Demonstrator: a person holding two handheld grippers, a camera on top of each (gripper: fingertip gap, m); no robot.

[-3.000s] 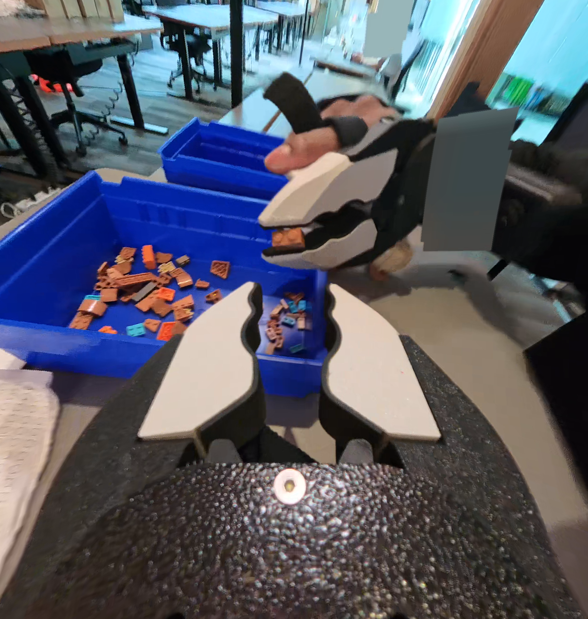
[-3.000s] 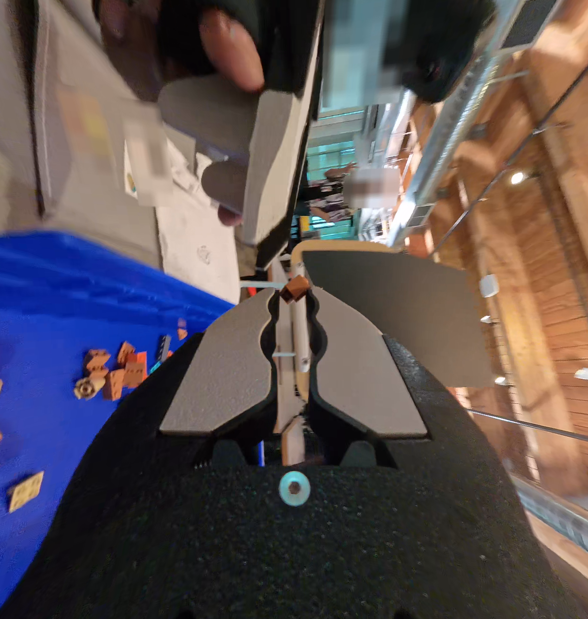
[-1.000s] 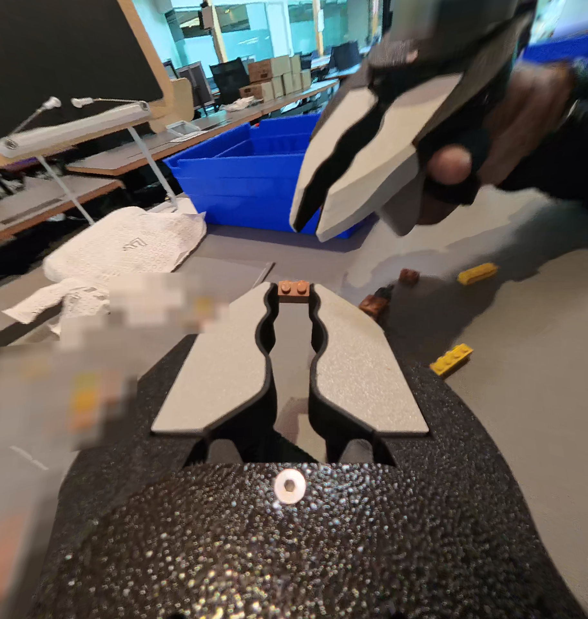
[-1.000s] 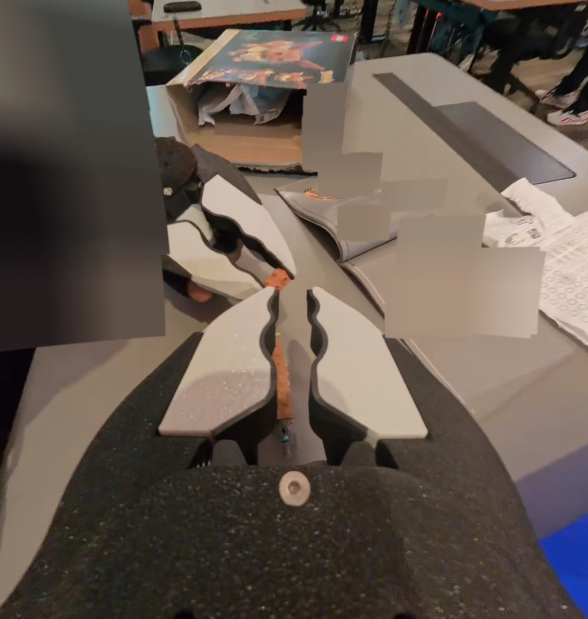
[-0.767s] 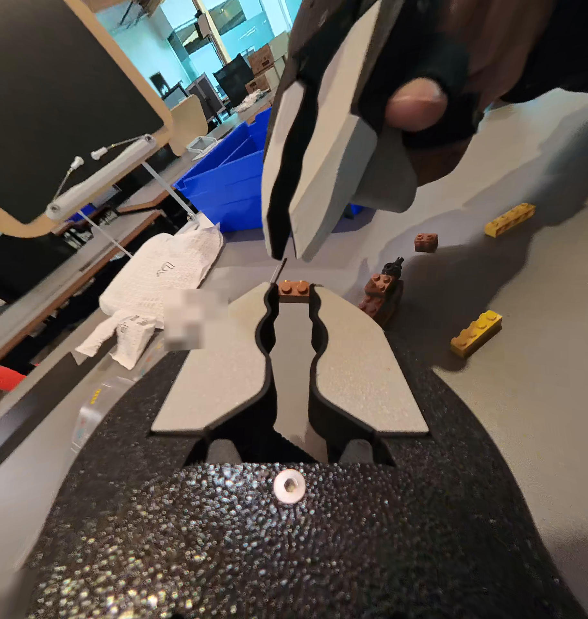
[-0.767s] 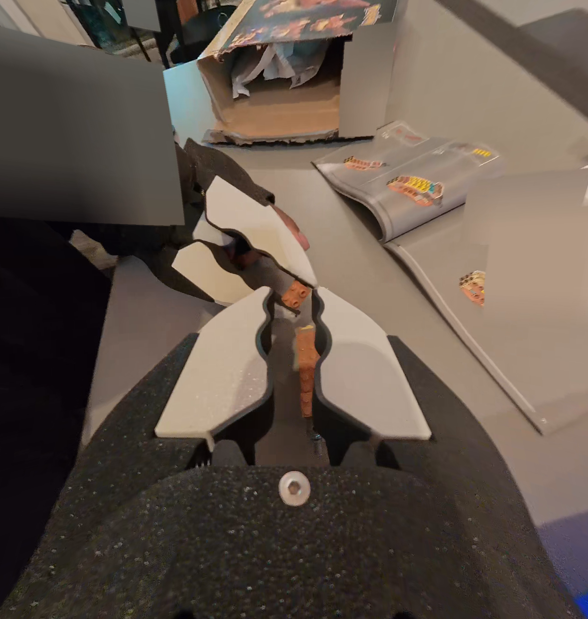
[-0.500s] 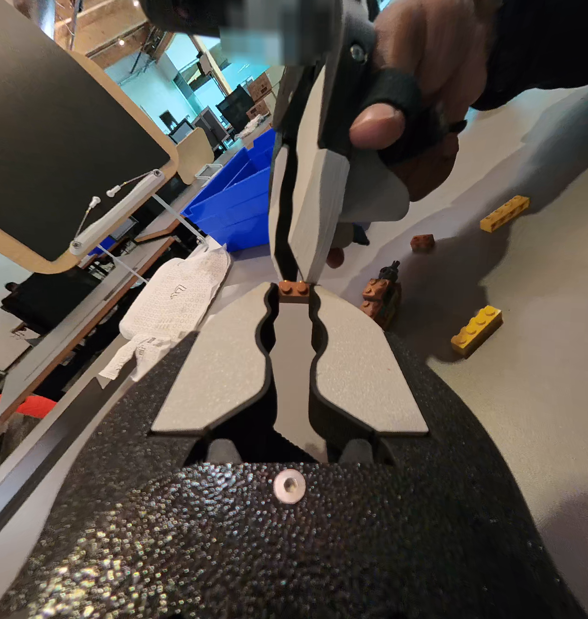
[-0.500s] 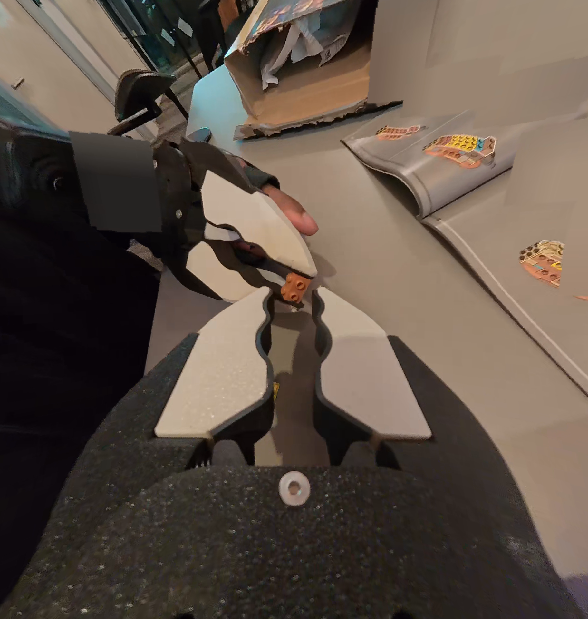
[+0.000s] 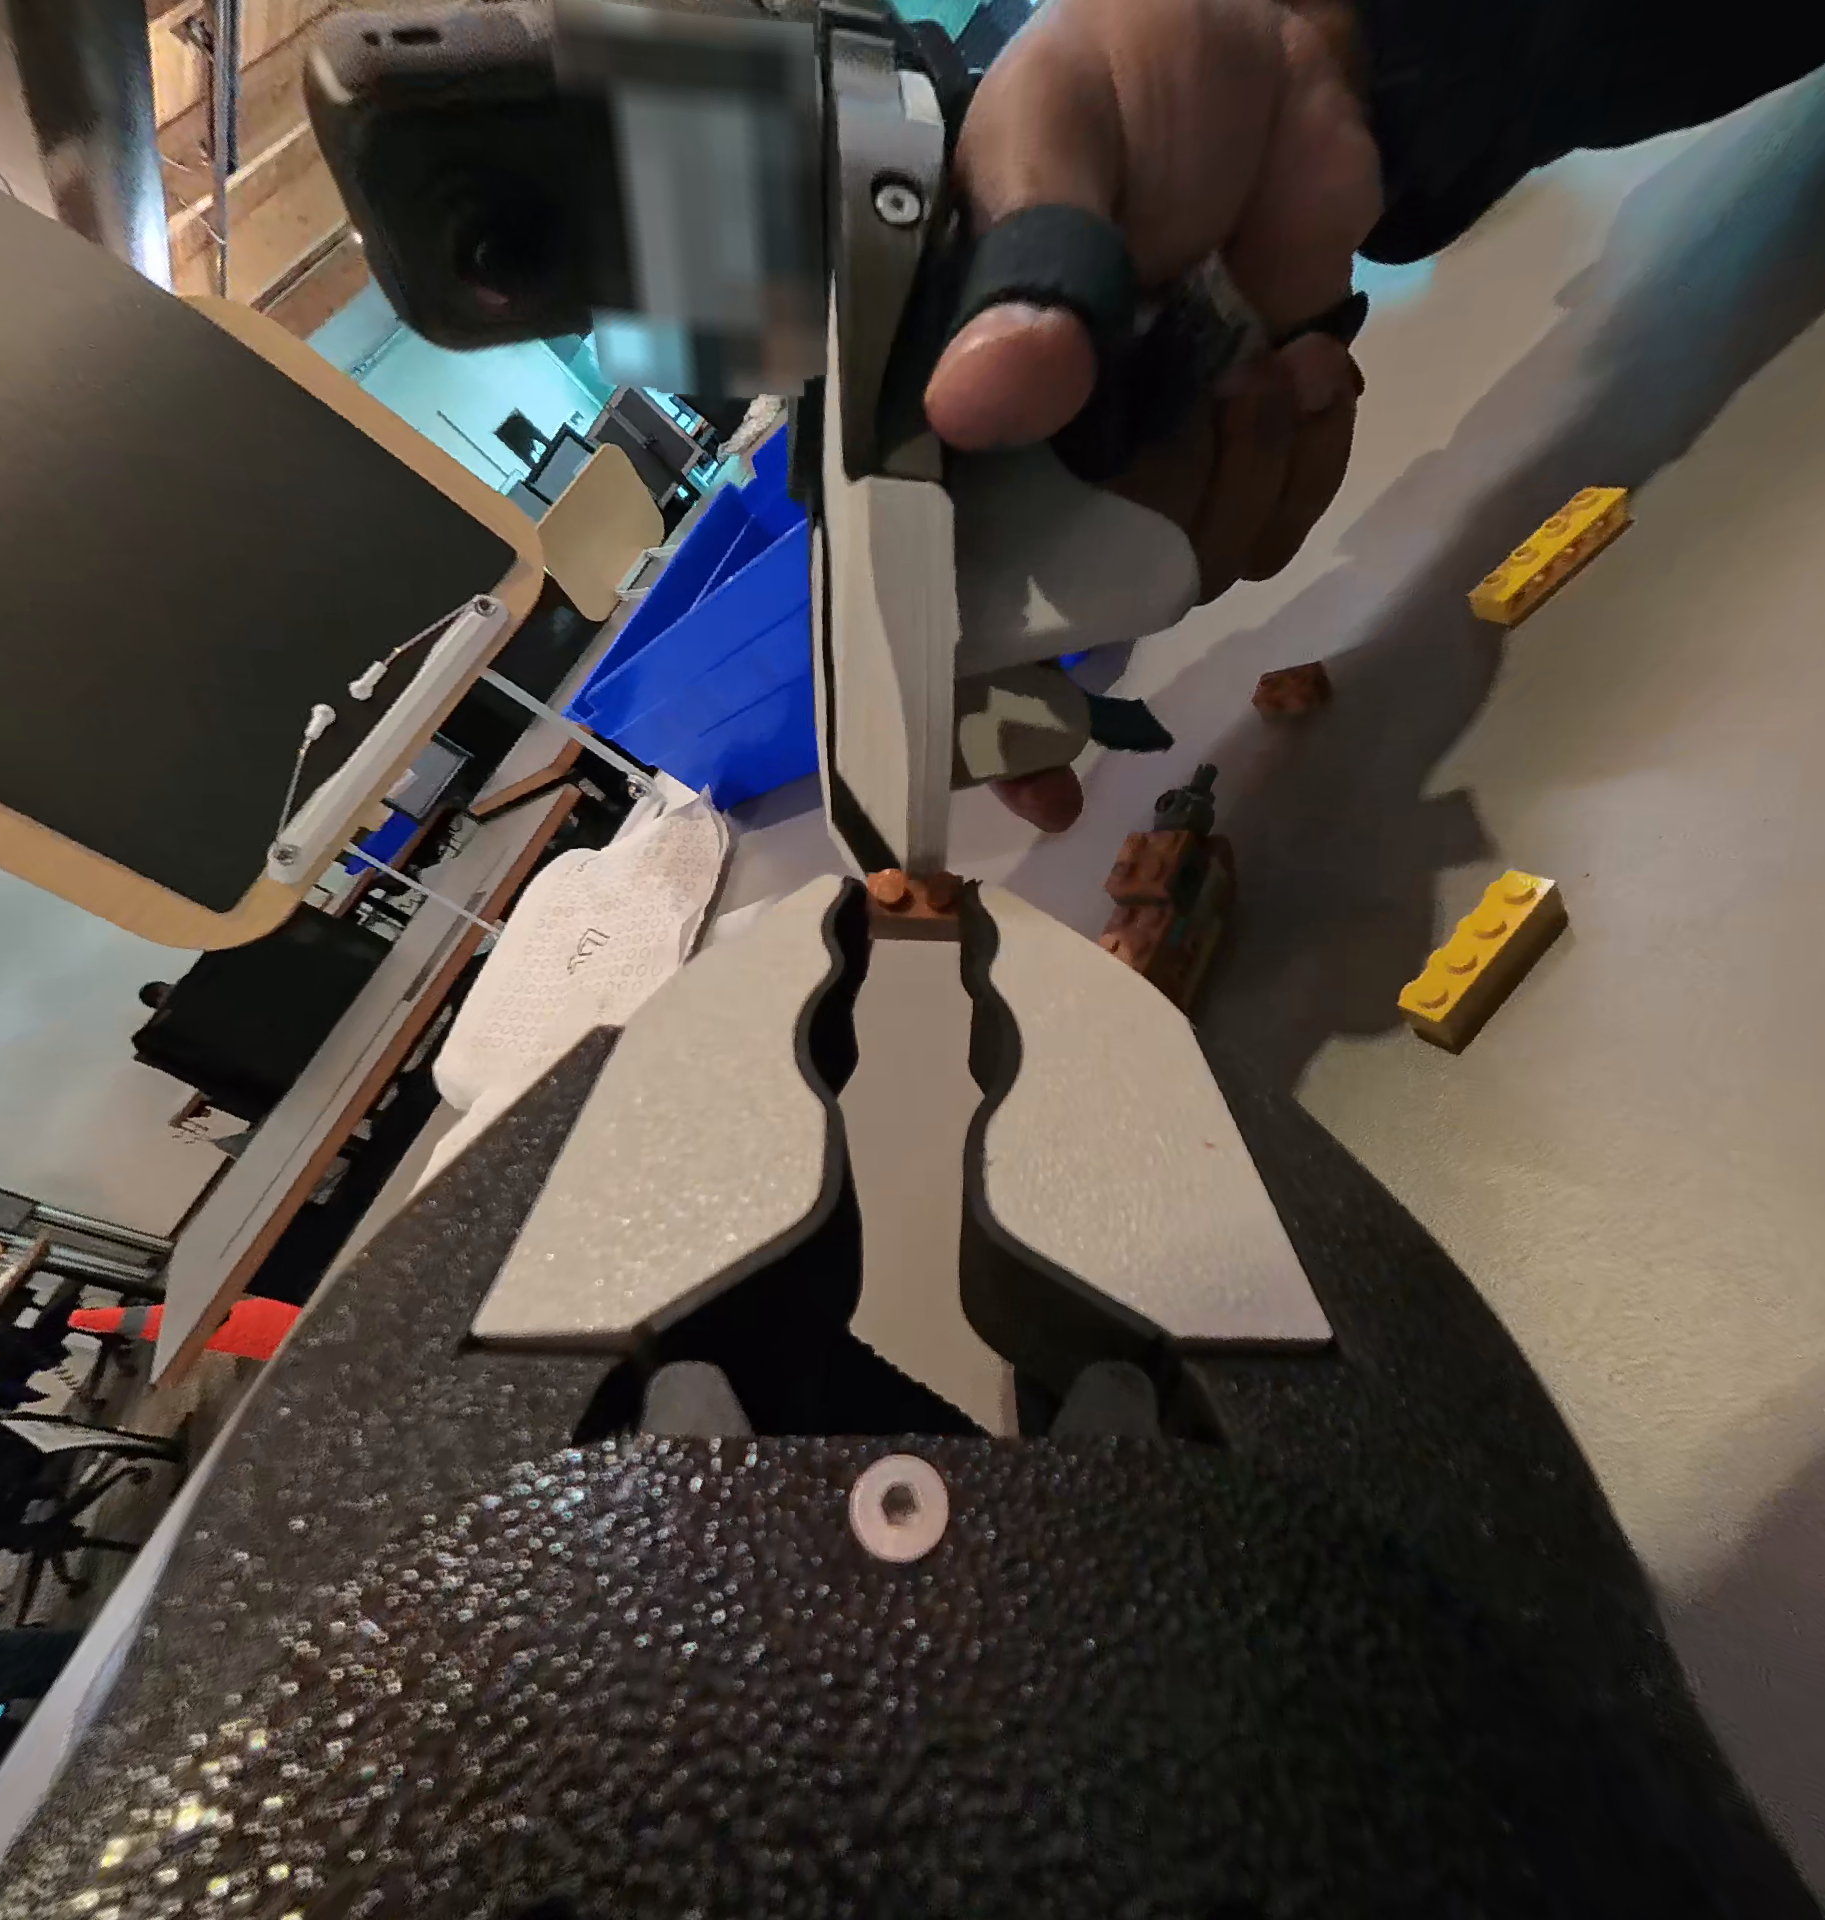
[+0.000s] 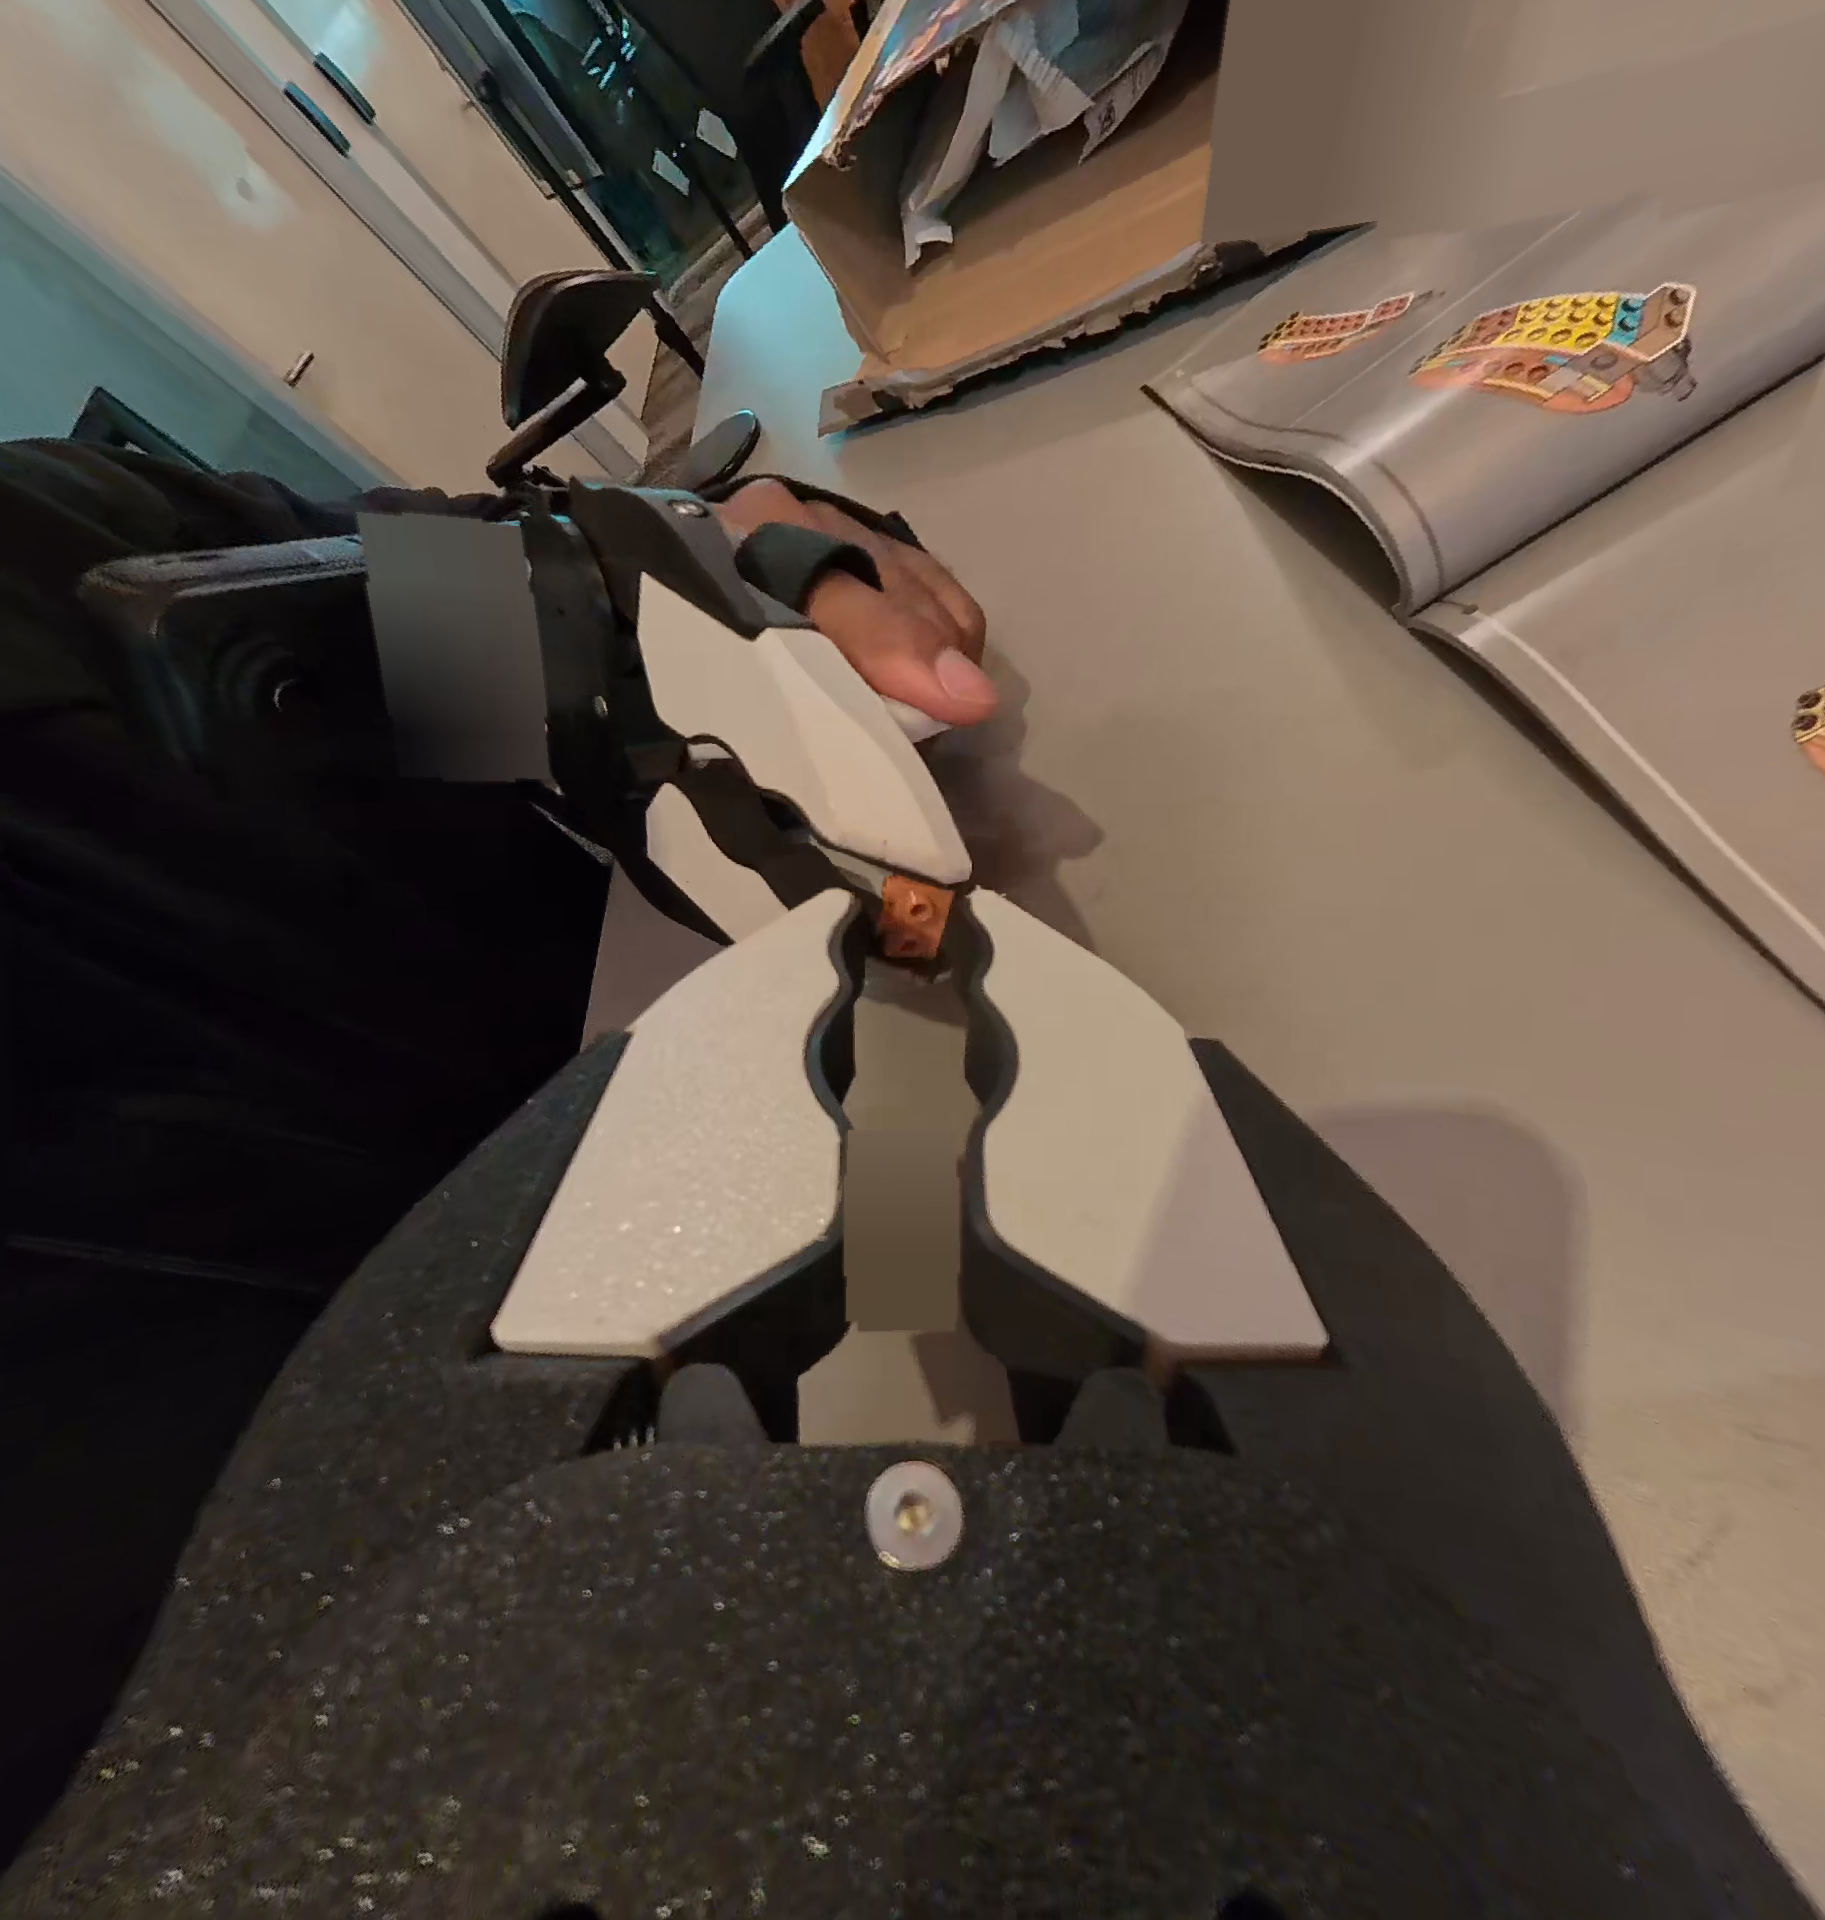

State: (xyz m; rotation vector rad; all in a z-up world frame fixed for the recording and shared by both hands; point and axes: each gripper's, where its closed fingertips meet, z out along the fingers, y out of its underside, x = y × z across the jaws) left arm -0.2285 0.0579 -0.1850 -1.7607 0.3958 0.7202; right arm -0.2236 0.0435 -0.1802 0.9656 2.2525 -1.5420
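Left gripper (image 9: 913, 902) jaws clamped on a brown brick (image 9: 916, 906), studs up, held above the tabletop (image 9: 1614, 1091). Right gripper (image 10: 913, 925) jaws clamped on the same brick from above, probably for a handover or regrip.

Two bricks (image 9: 1481, 971) lie right of the small build (image 9: 1168, 904) on the table (image 9: 1614, 1195).

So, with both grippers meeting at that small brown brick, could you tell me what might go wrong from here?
1. The left gripper pinches the small brown brick only at its fingertips, so a push from the right gripper could twist it out.
2. The grippers' tips almost touch, so they might collide.
3. If dropped, the brick could land by the brown brick stack or the yellow brick.
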